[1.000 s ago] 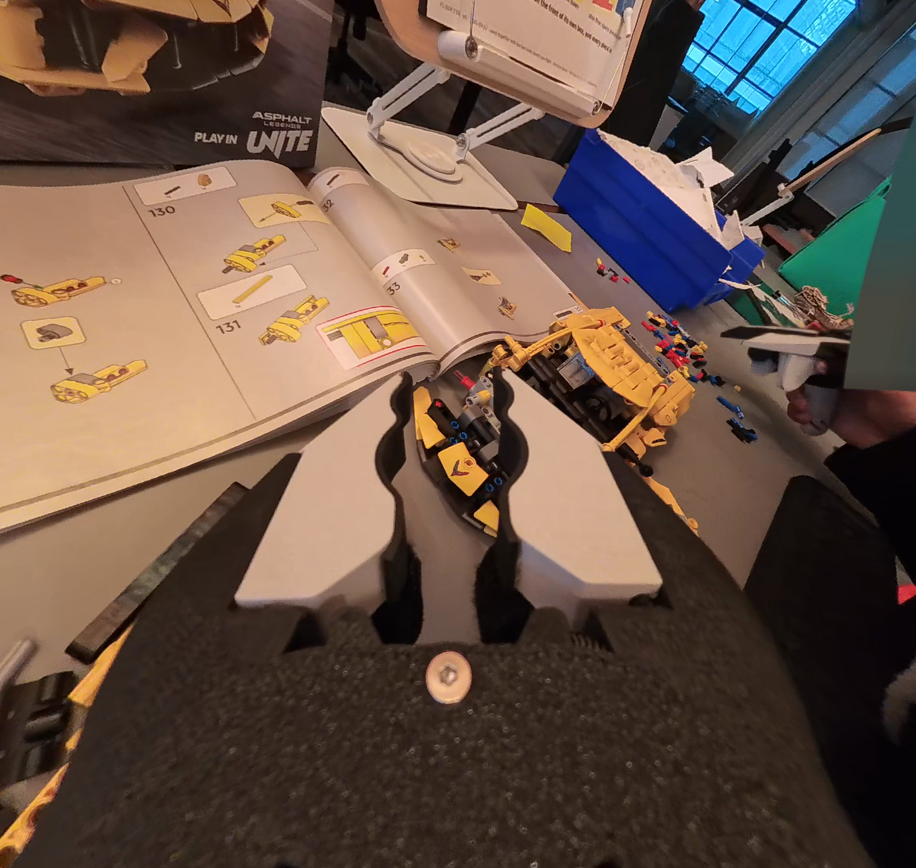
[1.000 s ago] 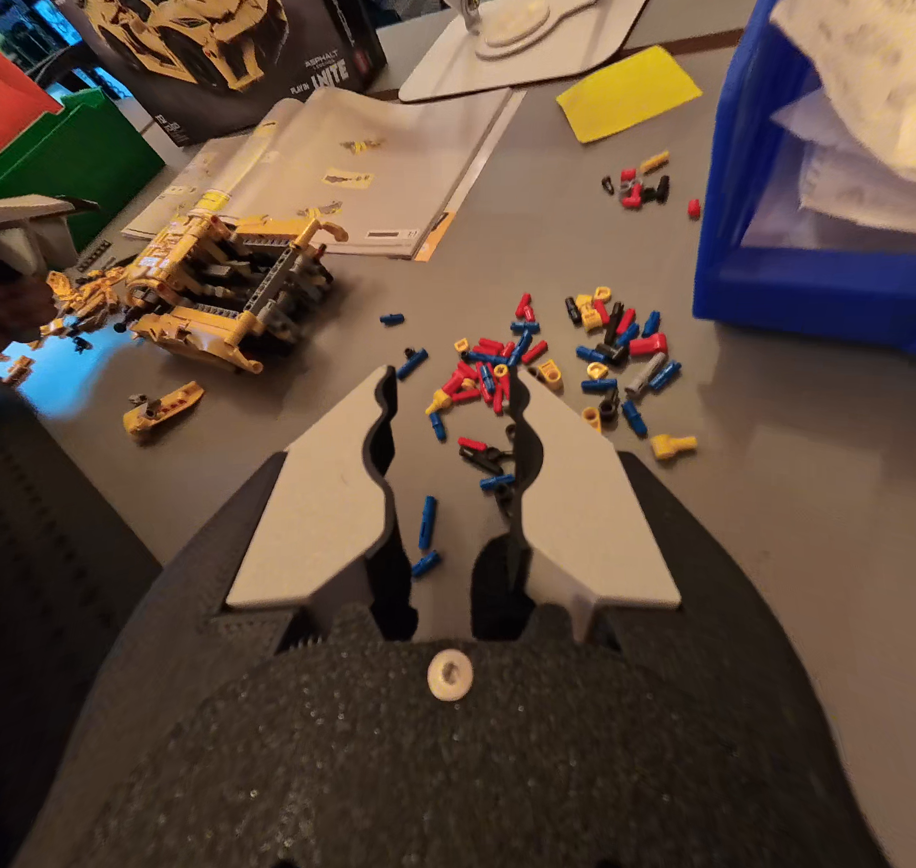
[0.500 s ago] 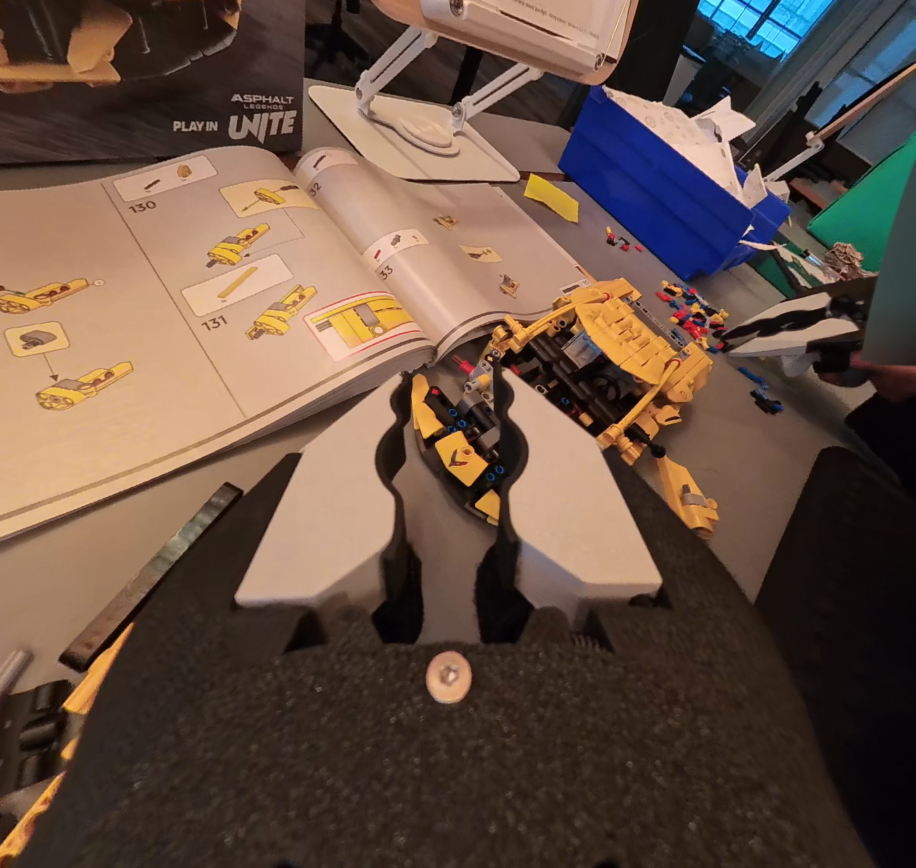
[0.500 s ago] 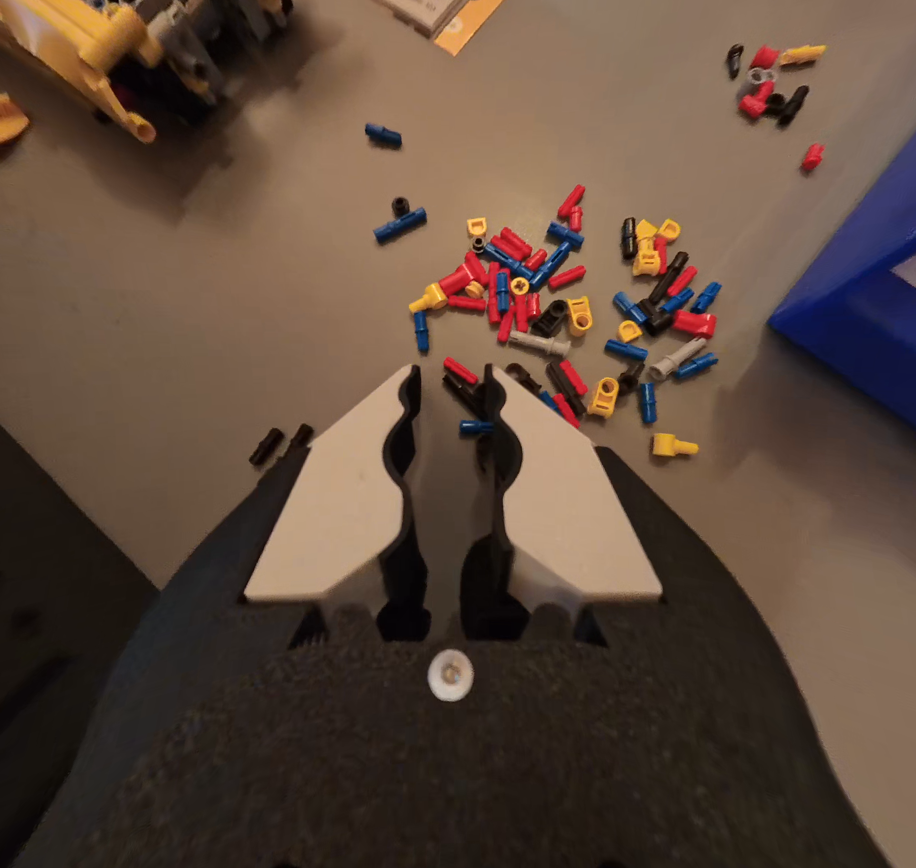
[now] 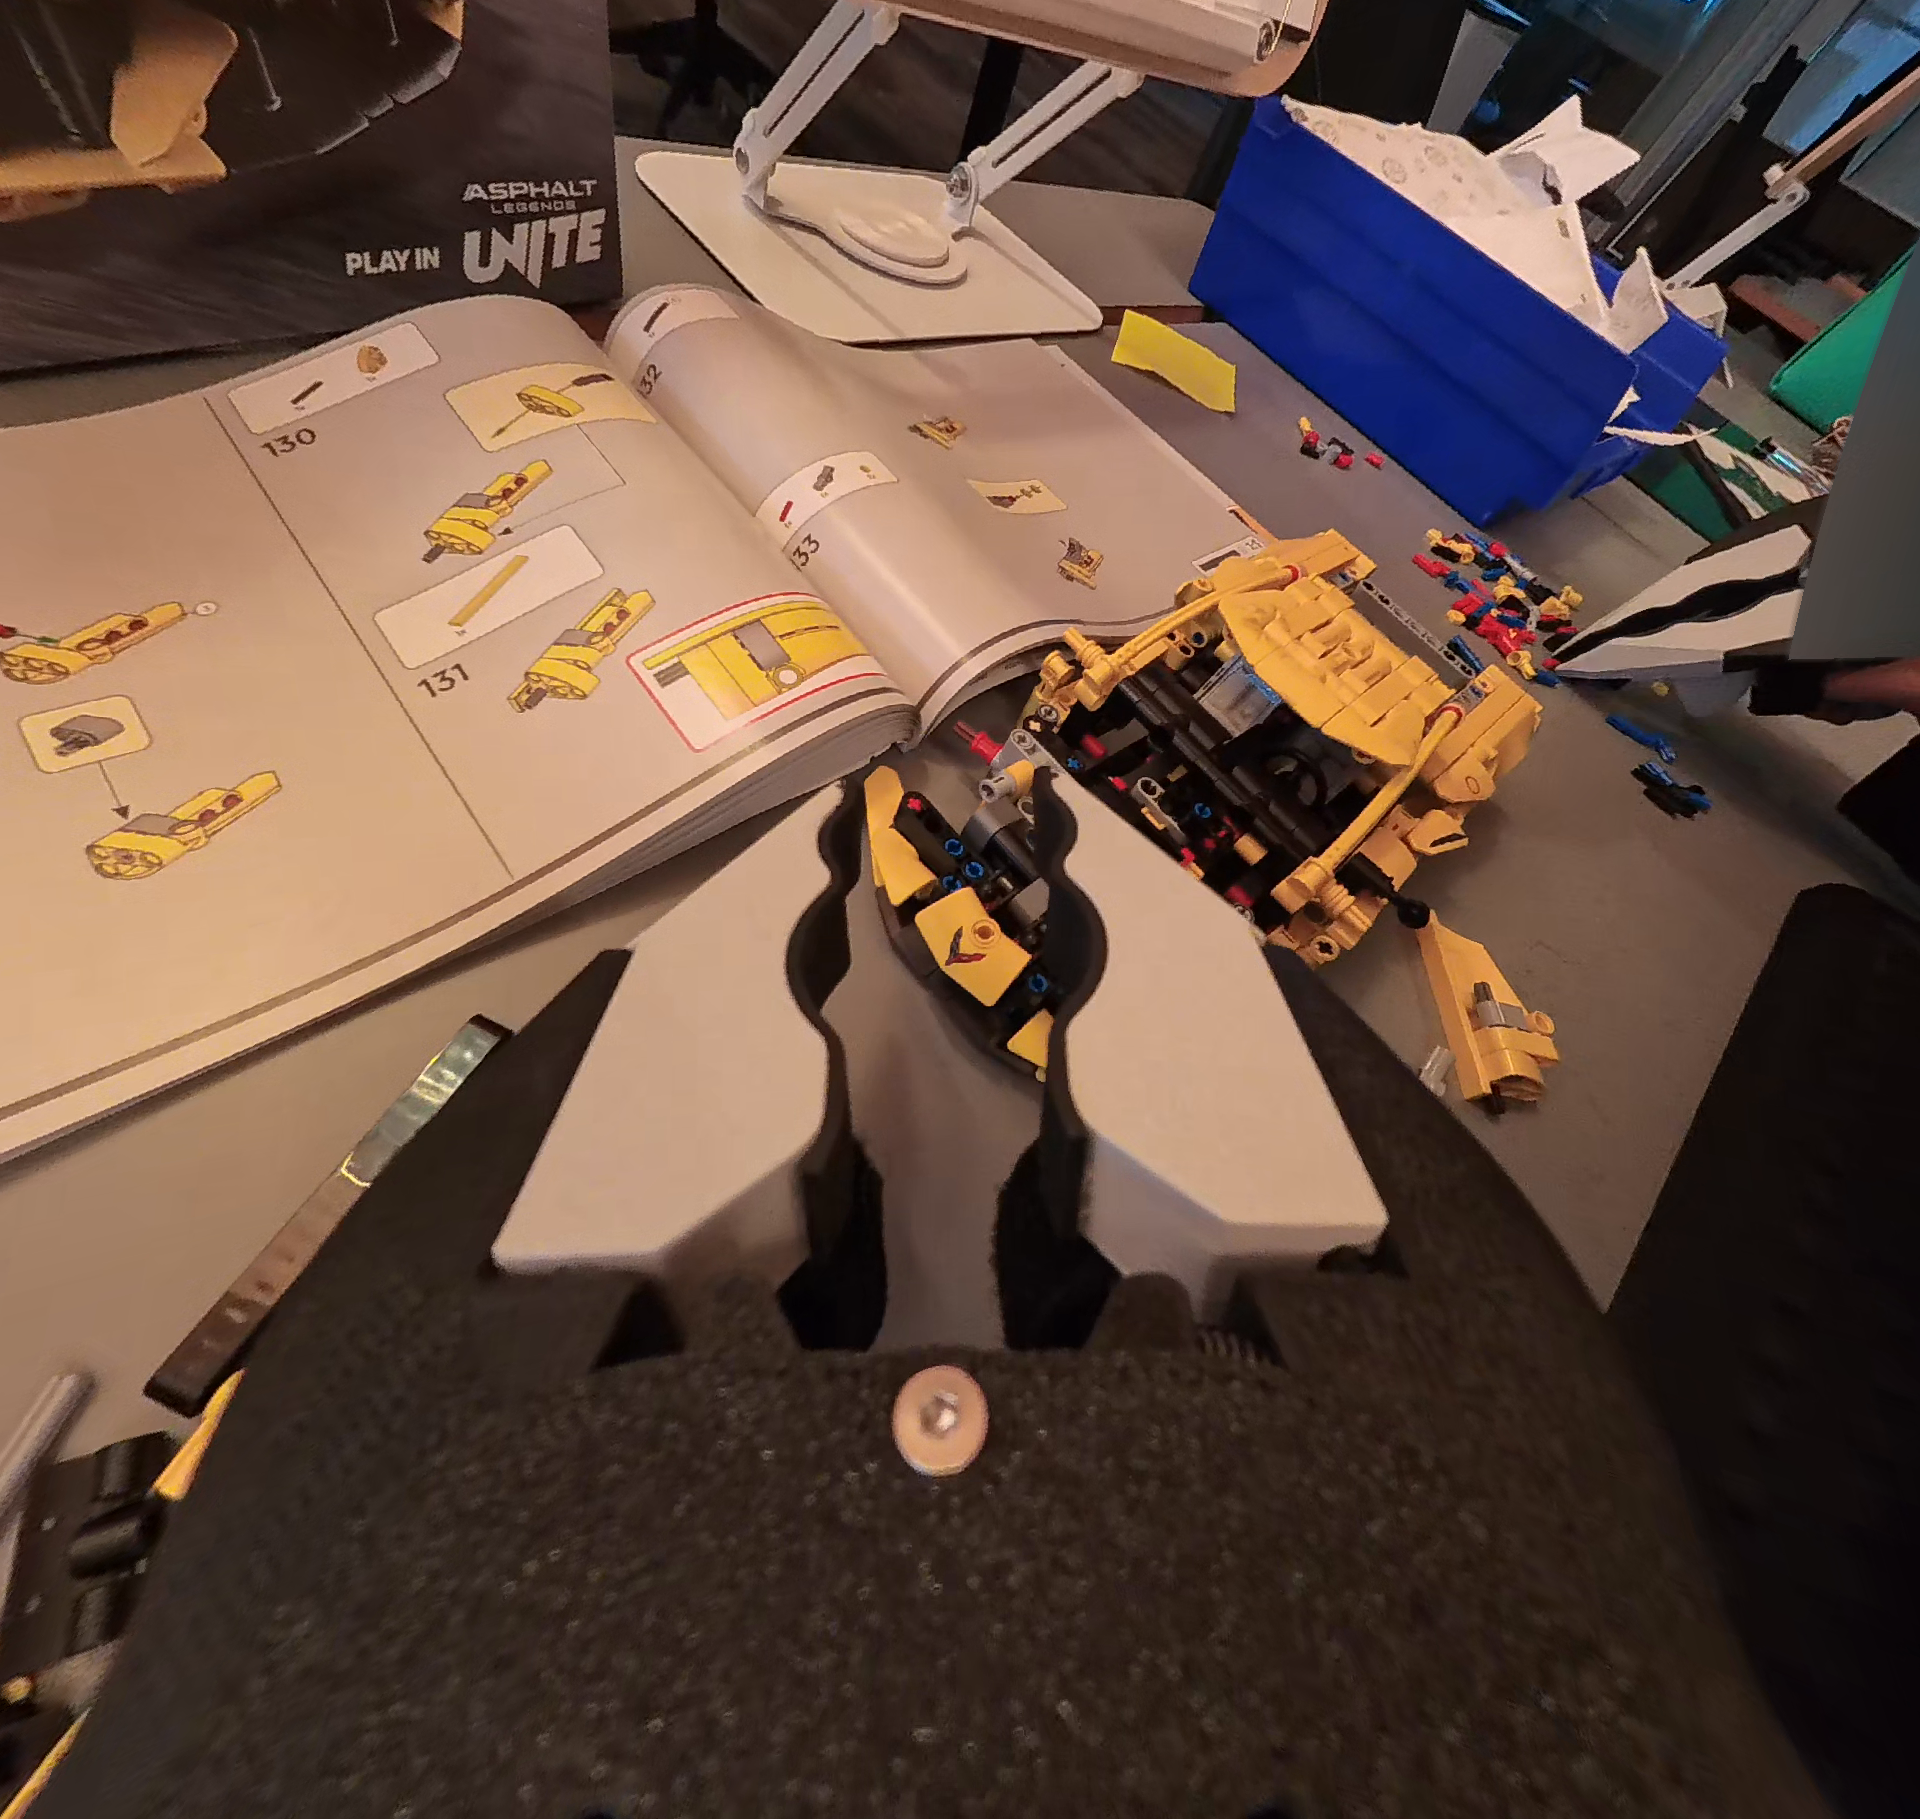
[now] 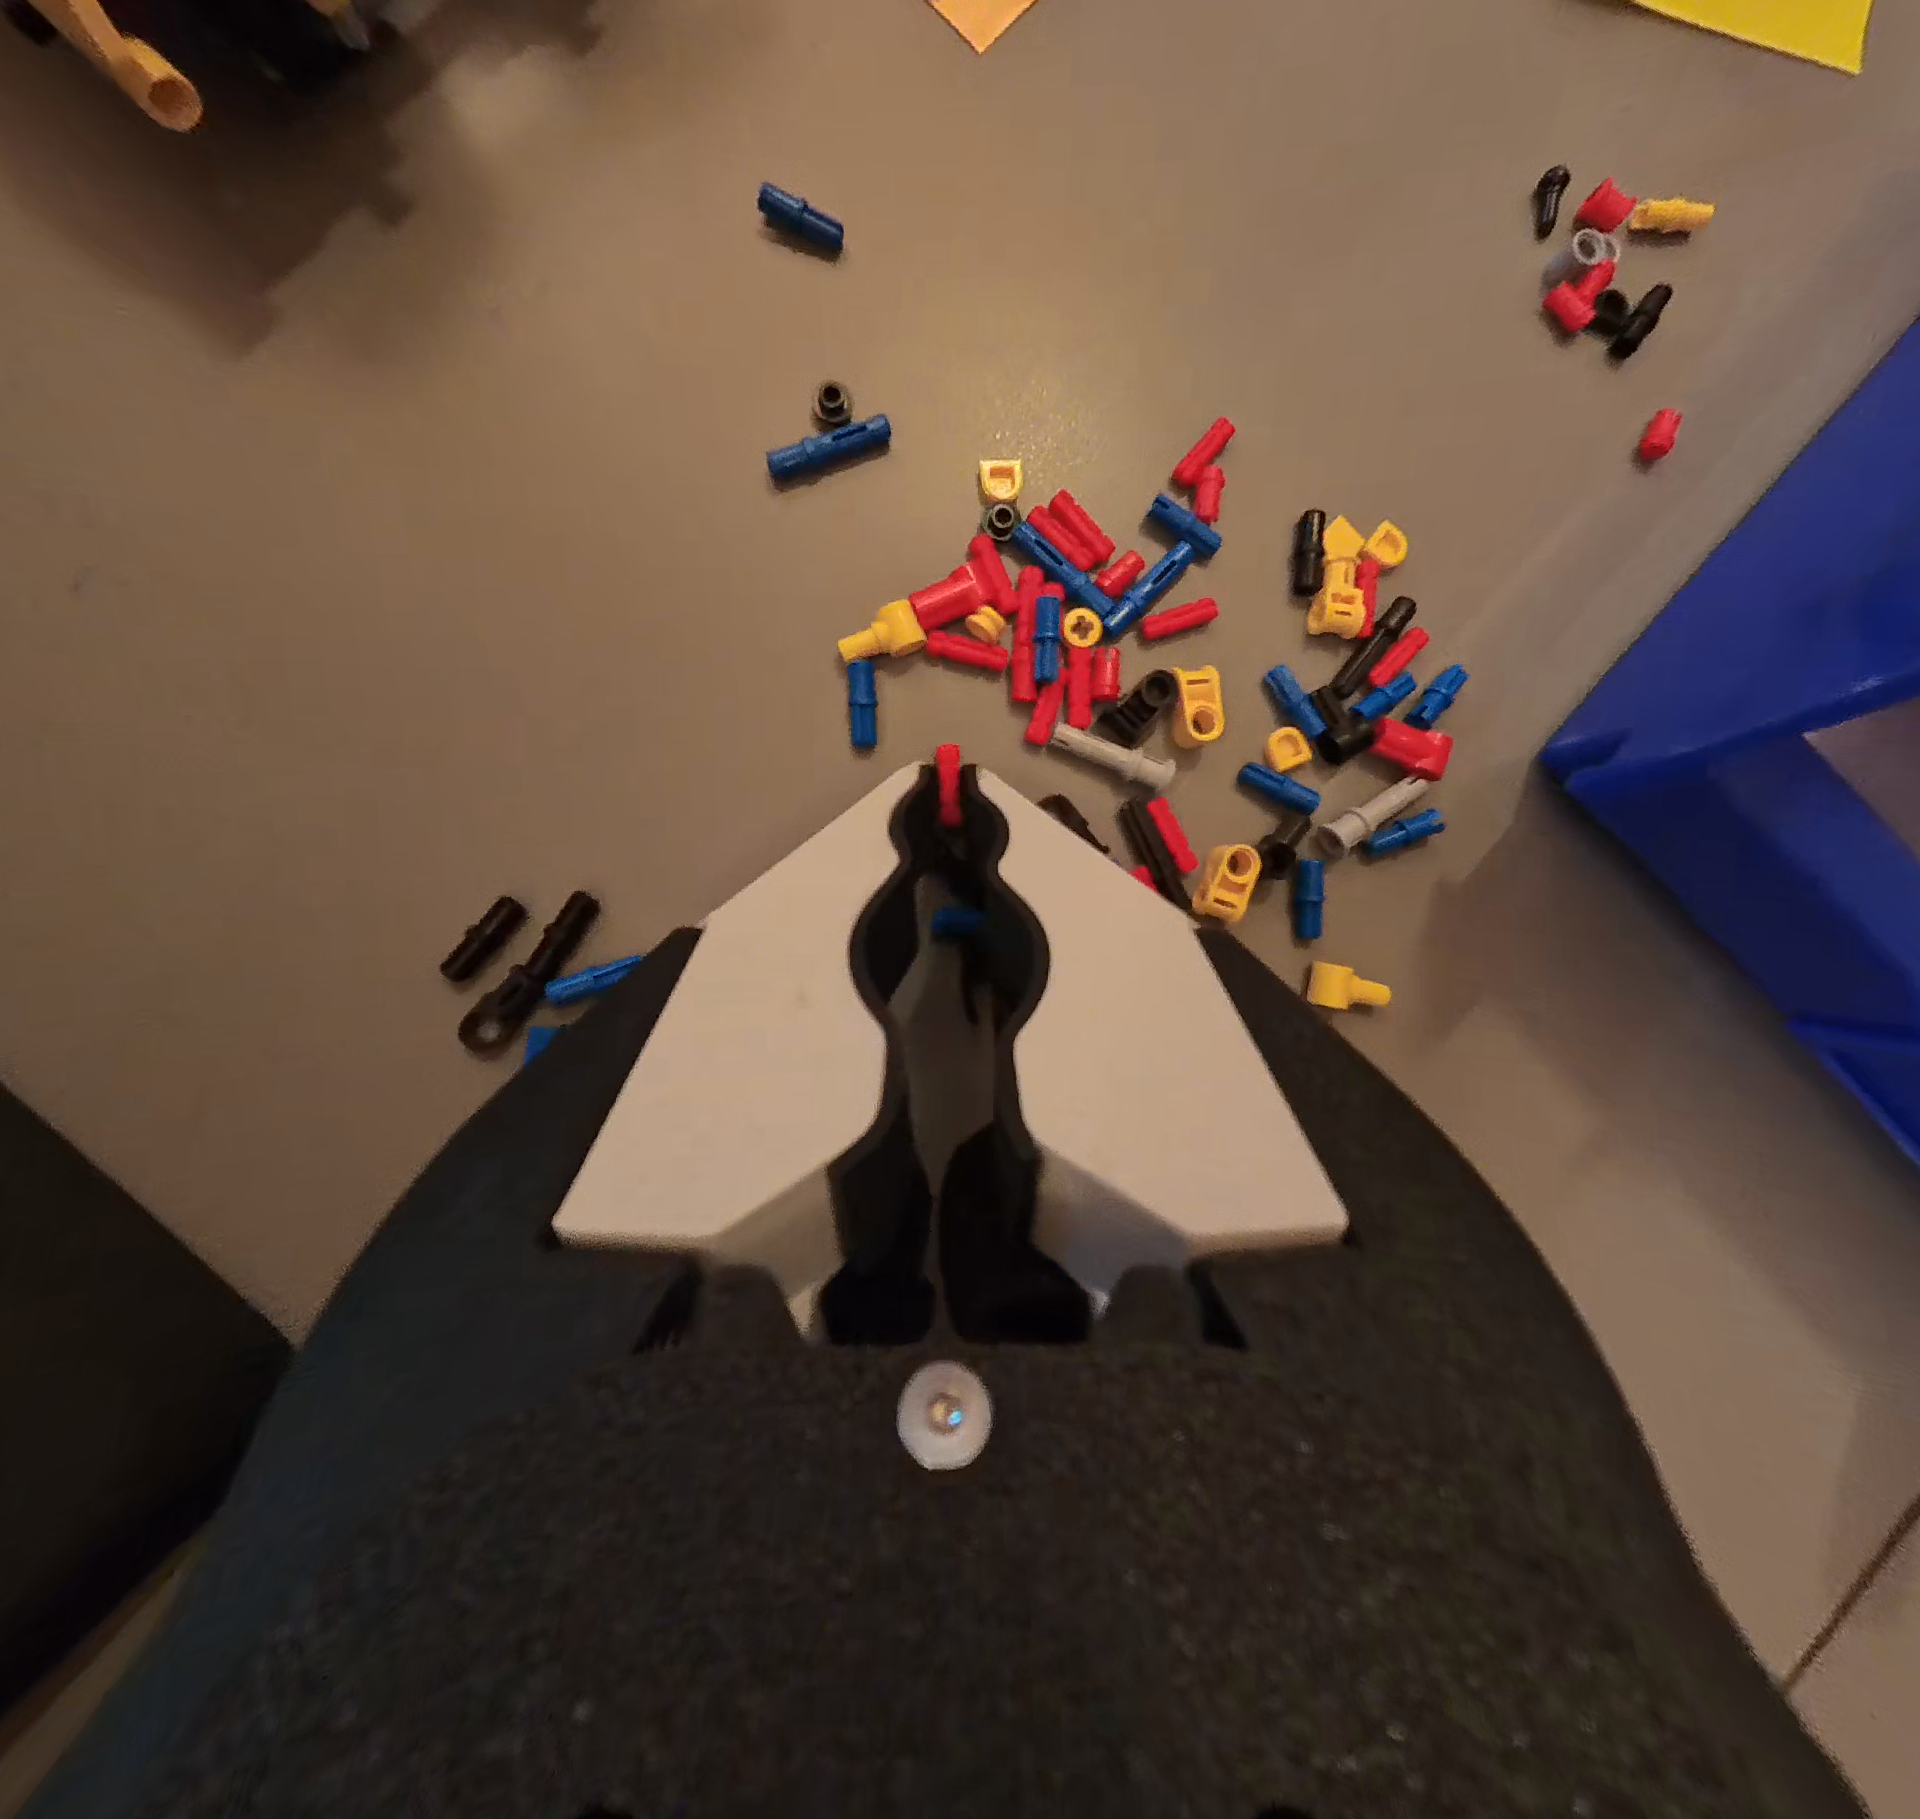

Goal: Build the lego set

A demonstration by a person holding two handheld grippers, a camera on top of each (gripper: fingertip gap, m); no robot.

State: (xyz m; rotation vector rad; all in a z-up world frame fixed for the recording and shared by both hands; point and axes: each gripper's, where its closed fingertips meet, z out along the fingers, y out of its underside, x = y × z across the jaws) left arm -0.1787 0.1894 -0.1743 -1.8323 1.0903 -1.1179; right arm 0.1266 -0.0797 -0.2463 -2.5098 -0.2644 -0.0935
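Your right gripper (image 6: 948, 782) is clenched on a small red plastic pin (image 6: 947, 775), pinched at the very tips just above the grey worktop (image 6: 416, 522), beside the near edge of the scattered pile of red, blue, yellow and black connector pieces (image 6: 1132, 626). Lift straight up and slowly — so little of the pin sits between the tips that a twist could flick it out, and a sideways drag would likely stir the pile.

Your left gripper (image 5: 951, 896) stands released, its grey fingers parted around nothing, poised over a small yellow-and-black sub-assembly (image 5: 966, 922) lying on the worktop below the open instruction booklet (image 5: 468, 626). The half-built yellow-and-black car body (image 5: 1278, 730) rests just beyond, touching the booklet's lower right corner, with a loose yellow panel piece (image 5: 1486, 1021) near it.

Hard to make out: how deep the pin sits in the grip — the dark pads hide its lower half. A blue piece (image 6: 956, 922) shows between the fingers behind the pin; whether it is caught or lying on the worktop cannot be told. The right gripper's fingers cover part of the pile, and the car is cut off at that view's top left corner.
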